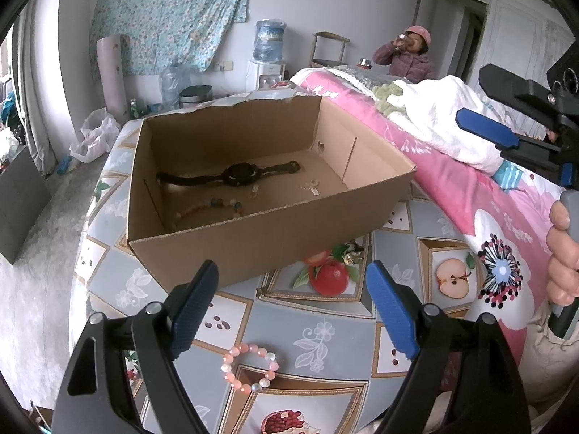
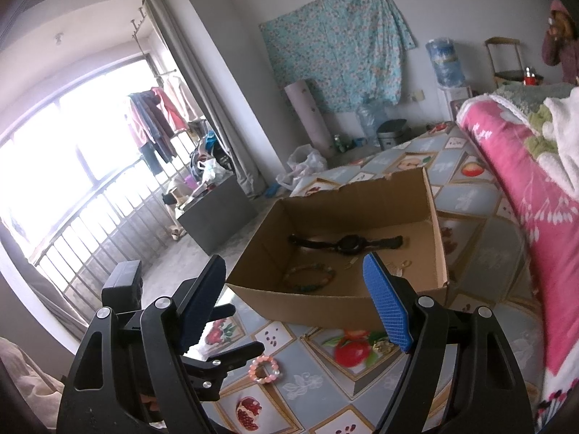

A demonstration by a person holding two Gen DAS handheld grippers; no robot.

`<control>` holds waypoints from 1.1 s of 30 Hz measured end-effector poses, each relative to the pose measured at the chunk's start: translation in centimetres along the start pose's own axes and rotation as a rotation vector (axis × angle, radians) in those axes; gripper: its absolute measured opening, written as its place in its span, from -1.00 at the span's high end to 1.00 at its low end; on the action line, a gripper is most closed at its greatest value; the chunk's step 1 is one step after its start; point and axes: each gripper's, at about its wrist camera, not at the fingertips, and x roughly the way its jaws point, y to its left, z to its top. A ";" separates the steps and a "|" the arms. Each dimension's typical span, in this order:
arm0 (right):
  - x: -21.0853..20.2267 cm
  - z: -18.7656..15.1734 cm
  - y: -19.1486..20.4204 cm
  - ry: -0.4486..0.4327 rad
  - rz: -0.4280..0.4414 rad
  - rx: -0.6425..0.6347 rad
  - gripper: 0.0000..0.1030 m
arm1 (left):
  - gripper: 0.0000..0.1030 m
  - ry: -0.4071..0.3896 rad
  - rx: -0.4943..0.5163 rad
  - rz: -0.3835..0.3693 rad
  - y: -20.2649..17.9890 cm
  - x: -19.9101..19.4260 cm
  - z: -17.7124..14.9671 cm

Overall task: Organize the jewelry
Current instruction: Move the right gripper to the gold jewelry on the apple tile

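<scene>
Both claws sit spread wide, nothing between the pads. Left claw (image 1: 291,302) angles down at the desk (image 1: 325,332), which wears a fruit-print cover; right claw (image 2: 295,302) points shallower, toward the cardboard box (image 2: 340,302). In the left wrist view the right claw shows at the upper right edge, above the pink floral bedding (image 1: 452,195), with the person's hand (image 1: 562,253) wrapped on its handle. Box is open-topped, far rim torn, standing on the desk beyond both claws. Inside it: a black watch (image 1: 239,175) laid flat along the back, a multicoloured bead bracelet (image 1: 210,208) near the front-left corner, and a few small pale pieces (image 1: 311,185) toward the right, too small to identify. Pink bead bracelet (image 1: 250,367) lies loose on the desk outside the box, on the near side, just below the left claw's gap and slightly toward its left finger, not touching either pad. From the right wrist view that bracelet (image 2: 264,369) sits low between the right claw's fingers, just beside the left claw's tips. A small gold-toned piece (image 1: 350,258) rests on the desk just beside the box's front wall, near an apple print, details unclear.
</scene>
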 end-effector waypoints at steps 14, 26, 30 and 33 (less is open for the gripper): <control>2.9 -7.6 -4.0 0.220 -0.119 0.075 -0.45 | -0.59 0.016 -0.058 0.042 3.1 0.7 -4.5; 10.7 -9.5 -1.2 0.348 -0.160 0.086 -0.39 | -0.47 0.013 -0.031 0.017 2.6 3.5 -5.2; 12.9 -9.4 -0.7 0.369 -0.199 0.079 -0.30 | -0.35 0.022 0.011 0.019 2.1 4.7 -5.2; 14.1 -9.1 -0.7 0.374 -0.211 0.087 -0.22 | -0.25 0.029 0.025 0.012 2.0 5.5 -5.0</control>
